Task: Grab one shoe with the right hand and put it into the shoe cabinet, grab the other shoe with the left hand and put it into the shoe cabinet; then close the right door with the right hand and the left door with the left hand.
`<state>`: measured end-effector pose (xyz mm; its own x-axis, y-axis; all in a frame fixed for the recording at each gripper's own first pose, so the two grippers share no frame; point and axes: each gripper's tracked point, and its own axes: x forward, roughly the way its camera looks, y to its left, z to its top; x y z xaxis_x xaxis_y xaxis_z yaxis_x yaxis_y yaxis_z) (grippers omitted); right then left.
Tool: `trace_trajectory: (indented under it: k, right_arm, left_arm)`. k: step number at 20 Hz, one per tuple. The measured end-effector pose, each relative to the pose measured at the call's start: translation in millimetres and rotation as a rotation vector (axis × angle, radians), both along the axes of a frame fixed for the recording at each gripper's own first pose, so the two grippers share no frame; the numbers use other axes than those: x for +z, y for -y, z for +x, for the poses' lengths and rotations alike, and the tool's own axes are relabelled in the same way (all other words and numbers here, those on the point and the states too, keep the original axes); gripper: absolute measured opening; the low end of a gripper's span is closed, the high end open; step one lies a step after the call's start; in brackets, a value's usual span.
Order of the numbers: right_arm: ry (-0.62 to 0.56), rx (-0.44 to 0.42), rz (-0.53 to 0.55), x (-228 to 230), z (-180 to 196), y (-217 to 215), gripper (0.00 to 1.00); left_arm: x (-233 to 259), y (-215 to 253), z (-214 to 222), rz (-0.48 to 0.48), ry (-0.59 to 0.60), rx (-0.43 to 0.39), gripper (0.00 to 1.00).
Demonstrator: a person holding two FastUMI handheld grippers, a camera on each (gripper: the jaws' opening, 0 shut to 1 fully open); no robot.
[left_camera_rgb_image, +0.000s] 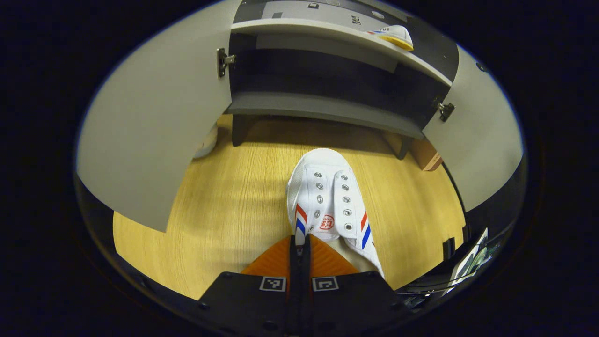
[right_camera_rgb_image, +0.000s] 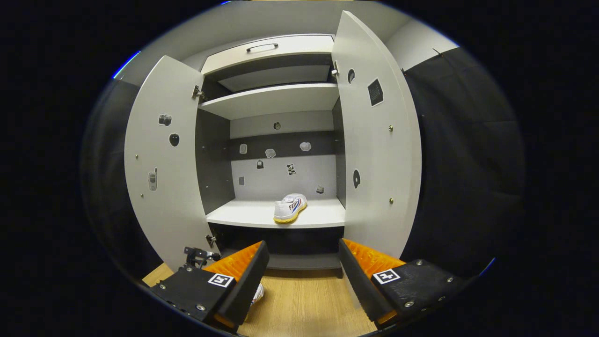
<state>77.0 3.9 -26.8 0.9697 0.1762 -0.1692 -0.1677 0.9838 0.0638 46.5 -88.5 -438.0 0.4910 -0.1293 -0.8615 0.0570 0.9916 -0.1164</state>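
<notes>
Below the left gripper (left_camera_rgb_image: 299, 243), pinched shut on its heel rim, the white canvas sneaker (left_camera_rgb_image: 327, 201) on the wood floor (left_camera_rgb_image: 210, 224) looks light and floppy; right gripper view: right gripper (right_camera_rgb_image: 303, 271) open and empty, first sneaker (right_camera_rgb_image: 290, 207) shelved, both cabinet doors (right_camera_rgb_image: 376, 140) open.

shoe (left_camera_rgb_image: 327, 201): white canvas | floor (left_camera_rgb_image: 224, 210): wood-grain | cabinet (right_camera_rgb_image: 276, 100): matt grey

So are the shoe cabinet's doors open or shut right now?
Open, both. In the right gripper view the left door and right door swing outward, exposing the shelves and one white shoe on the middle shelf.
</notes>
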Motion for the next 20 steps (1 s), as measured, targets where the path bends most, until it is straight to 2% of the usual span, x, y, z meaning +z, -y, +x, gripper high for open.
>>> trace_trajectory:
  k: [4,9,18,20]
  right_arm:
    - [0.016,0.01,0.005,5.2,-0.7,-8.9,0.93]
    - [0.059,-0.019,0.012,22.9,-2.2,-0.4,0.93]
    - [0.076,-0.066,0.006,28.4,-3.9,20.2,0.92]
    - [0.073,-0.069,0.003,27.3,-3.4,21.9,0.92]
  left_arm:
    - [51.9,-8.5,22.9,-0.003,0.082,-0.026,0.06]
    - [148.4,-16.7,71.1,-0.035,0.177,-0.045,0.06]
    - [231.2,6.6,177.3,-0.041,0.283,-0.06,0.06]
    - [236.3,10.1,205.6,-0.043,0.286,-0.047,0.06]
